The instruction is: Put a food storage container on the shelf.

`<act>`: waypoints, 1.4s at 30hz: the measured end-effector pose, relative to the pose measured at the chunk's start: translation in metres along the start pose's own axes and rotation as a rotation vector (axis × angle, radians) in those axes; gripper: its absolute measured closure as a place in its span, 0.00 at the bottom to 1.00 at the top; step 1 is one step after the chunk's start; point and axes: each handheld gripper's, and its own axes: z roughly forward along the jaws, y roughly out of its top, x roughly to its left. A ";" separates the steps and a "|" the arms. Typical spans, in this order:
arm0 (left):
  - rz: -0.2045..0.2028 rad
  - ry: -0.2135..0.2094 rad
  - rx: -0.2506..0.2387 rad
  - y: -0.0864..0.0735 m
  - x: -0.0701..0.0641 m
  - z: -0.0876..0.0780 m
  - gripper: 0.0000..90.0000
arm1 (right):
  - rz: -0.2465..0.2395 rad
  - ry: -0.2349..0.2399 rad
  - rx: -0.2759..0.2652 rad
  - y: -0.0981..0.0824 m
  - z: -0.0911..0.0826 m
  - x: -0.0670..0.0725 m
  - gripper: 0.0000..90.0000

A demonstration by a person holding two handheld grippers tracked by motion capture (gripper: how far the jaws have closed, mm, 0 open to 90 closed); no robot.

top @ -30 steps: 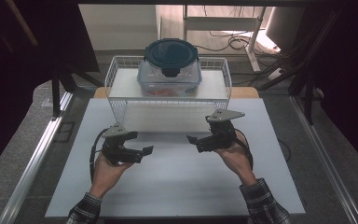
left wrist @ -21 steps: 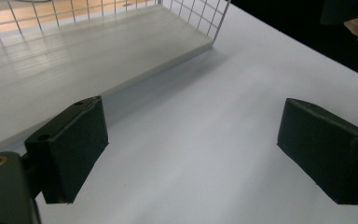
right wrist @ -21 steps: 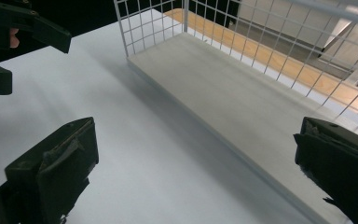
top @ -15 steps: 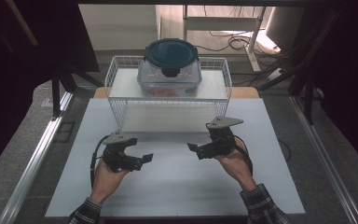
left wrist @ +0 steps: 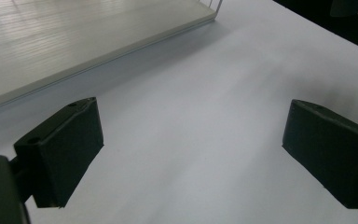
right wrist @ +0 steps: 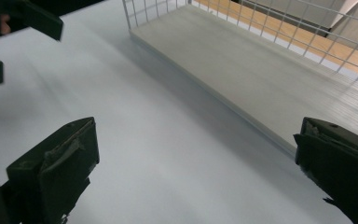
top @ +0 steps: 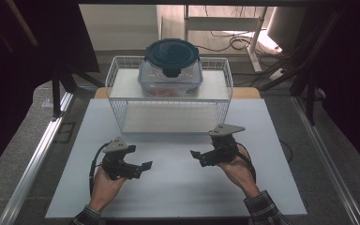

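Observation:
My left gripper point(top: 144, 166) is held low over the white table point(top: 178, 192) at the front left, pointing right. Its jaws have just been opening and stand wide with nothing between them point(left wrist: 193, 154). My right gripper point(top: 195, 155) hovers at the front right, pointing left toward the other one, open and empty point(right wrist: 196, 168). A clear container with a dark blue lid point(top: 171, 65) sits on the top shelf of a white wire rack point(top: 118, 110) behind both grippers. The rack's lower shelf board point(right wrist: 261, 74) lies bare.
A metal rail point(top: 37, 159) runs along the table's left side and another point(top: 323, 159) along the right. Cables and furniture legs point(top: 234, 42) lie on the floor beyond the rack. Bare white table spreads between and in front of the grippers.
Both hands have sunk a little toward the table and drawn nearer the front edge. The container and rack have not moved.

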 end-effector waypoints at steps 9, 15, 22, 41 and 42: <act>0.007 0.019 0.003 -0.010 -0.003 -0.009 0.03 | 0.018 -0.023 -0.018 -0.008 -0.013 0.003 0.00; 0.005 0.034 0.013 -0.020 -0.005 -0.015 0.02 | 0.028 -0.030 -0.026 -0.013 -0.023 0.005 0.00; 0.004 0.044 0.008 -0.028 -0.008 -0.022 0.03 | 0.024 -0.039 -0.018 -0.021 -0.028 0.010 0.00; 0.010 0.078 0.031 -0.051 -0.007 -0.030 0.02 | 0.030 -0.055 -0.021 -0.045 -0.036 0.016 0.00; 0.007 0.076 0.032 -0.052 -0.008 -0.030 0.02 | 0.031 -0.055 -0.021 -0.047 -0.036 0.016 0.00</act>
